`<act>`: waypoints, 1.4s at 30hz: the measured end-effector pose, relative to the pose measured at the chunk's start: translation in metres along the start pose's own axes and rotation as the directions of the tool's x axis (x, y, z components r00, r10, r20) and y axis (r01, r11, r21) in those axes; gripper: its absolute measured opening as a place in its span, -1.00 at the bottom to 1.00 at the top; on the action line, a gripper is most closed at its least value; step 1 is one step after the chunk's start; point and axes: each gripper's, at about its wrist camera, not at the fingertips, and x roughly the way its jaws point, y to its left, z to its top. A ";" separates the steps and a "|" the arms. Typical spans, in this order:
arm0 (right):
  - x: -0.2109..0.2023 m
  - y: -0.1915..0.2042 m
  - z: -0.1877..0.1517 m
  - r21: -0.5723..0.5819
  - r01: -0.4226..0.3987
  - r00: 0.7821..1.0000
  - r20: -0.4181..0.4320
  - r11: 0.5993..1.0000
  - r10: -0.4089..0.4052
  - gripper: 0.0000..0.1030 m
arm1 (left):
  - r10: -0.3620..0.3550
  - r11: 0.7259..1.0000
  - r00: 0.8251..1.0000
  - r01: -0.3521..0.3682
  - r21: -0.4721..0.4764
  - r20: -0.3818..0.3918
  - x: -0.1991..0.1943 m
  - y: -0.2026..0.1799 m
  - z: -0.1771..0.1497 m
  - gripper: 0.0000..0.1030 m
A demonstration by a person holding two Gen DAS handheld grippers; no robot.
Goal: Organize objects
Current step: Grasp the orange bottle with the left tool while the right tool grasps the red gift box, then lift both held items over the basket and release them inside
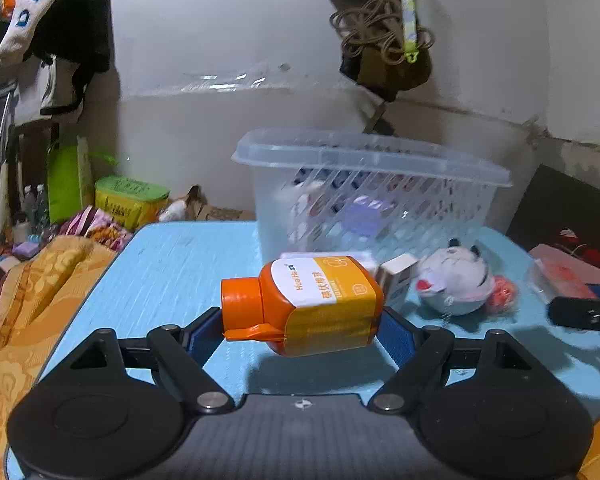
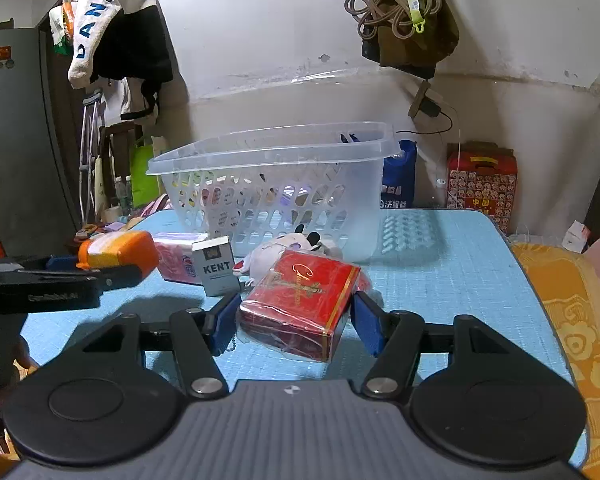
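Left gripper [image 1: 300, 326]: blue pads closed on an orange bottle [image 1: 308, 306], which lies on its side between them, cap pointing left, lifted clear of the table [image 1: 172, 272]; its shadow falls on the blue surface beneath. From the right wrist view the same bottle [image 2: 118, 254] hangs above the table's left edge, held by the left gripper [image 2: 112, 270].

Right gripper [image 2: 292, 320]: fingers spread wide on either side of a red box [image 2: 300, 300] wrapped in clear film. The left pad sits just beside the box; the right pad stands apart from it, a gap showing. No grip. The box rests tilted on the table [image 2: 440, 272] near the front middle.

Clear slotted basket [image 2: 276, 184] stands toward the table's far edge, upright, with some items dimly visible through its walls; contents cannot be identified. In the left wrist view the basket [image 1: 372, 196] sits directly beyond the held bottle.

Between basket and red box: a white plush toy [image 2: 272, 256], touching the box's far side. Left of it a grey KENT pack [image 2: 217, 266] stands upright, and a pink tissue packet [image 2: 178, 258] lies just beside the pack, toward the left edge. The plush toy [image 1: 456, 280] also appears in the left wrist view, right of the bottle.

Orange patterned cloth [image 2: 572, 320] lies along the table's right edge.
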 end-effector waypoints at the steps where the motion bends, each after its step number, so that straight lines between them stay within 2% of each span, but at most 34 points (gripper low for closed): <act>1: 0.000 0.000 0.000 -0.002 0.000 1.000 0.001 1.000 0.000 0.23 | -0.003 1.000 1.000 0.003 0.004 0.010 -0.003 -0.002 0.001 0.64; 11: -0.007 -0.006 0.004 0.016 -0.003 1.000 0.027 1.000 0.003 0.22 | -0.027 0.999 0.997 0.025 0.027 0.071 -0.018 -0.009 0.008 0.64; 21: -0.007 0.002 0.002 -0.034 -0.006 0.999 0.036 0.999 0.008 0.21 | -0.040 0.999 0.995 0.037 0.035 0.093 -0.024 -0.012 0.010 0.64; 42: -0.016 -0.006 0.015 0.006 -0.014 0.996 0.094 1.000 0.013 0.19 | -0.102 0.994 0.981 0.094 0.057 0.166 -0.041 -0.016 0.016 0.64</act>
